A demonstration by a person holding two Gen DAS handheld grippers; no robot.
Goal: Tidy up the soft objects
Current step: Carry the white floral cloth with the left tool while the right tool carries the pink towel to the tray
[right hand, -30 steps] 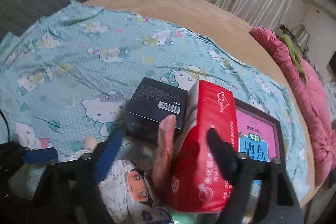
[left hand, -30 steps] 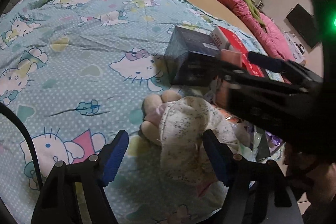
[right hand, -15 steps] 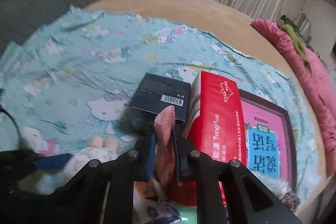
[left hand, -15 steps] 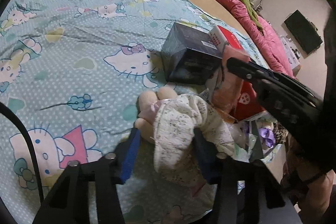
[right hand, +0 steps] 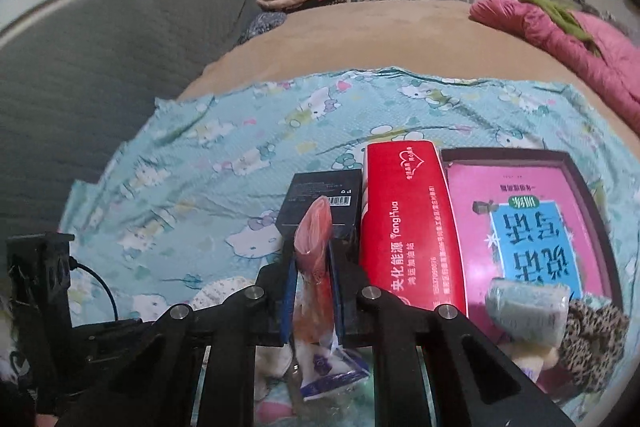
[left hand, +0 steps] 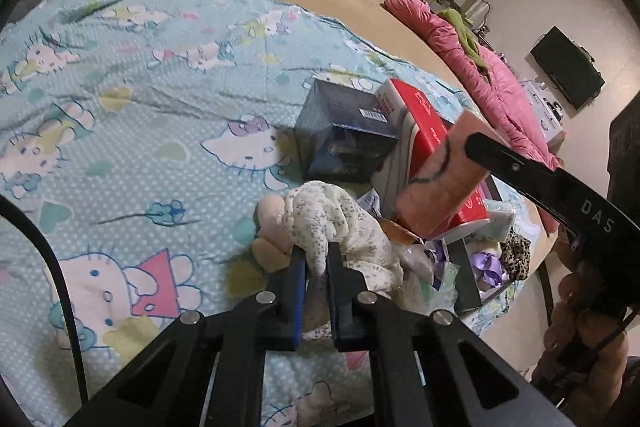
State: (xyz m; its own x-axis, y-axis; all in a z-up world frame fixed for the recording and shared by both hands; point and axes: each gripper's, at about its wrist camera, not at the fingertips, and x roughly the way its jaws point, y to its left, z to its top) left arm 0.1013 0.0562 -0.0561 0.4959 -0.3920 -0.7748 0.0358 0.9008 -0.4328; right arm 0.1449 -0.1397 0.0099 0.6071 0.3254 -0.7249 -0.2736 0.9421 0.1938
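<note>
A wide bed in a tan cover [right hand: 360, 39] fills the room ahead of both grippers, and over its near half lies a light blue cartoon-cat sheet [left hand: 132, 131] on which everything sits. Far off to the right of the grippers a pink quilt [left hand: 480, 75] is heaped along the bed's edge. Ahead and to the right of the right gripper [right hand: 313, 291] lies a dark tray holding a pink and blue book [right hand: 532, 227], with a red tissue pack [right hand: 404, 223] pressed against its left side and a black box [right hand: 324, 203] beyond the gripper's tips. A leopard-print piece [right hand: 592, 339] and a pale green sponge-like block [right hand: 528, 311] rest at the tray's near corner. The left gripper [left hand: 316, 267] has its jaws pinched tight on a white floral cloth [left hand: 332, 223] wrapped on a beige plush toy [left hand: 272, 227], which lies on the sheet right at its fingertips, in front of the black box. The right gripper is clamped on a soft pink plastic pouch [right hand: 314, 247], held up above the sheet, its crumpled printed end hanging down below the jaws.
</note>
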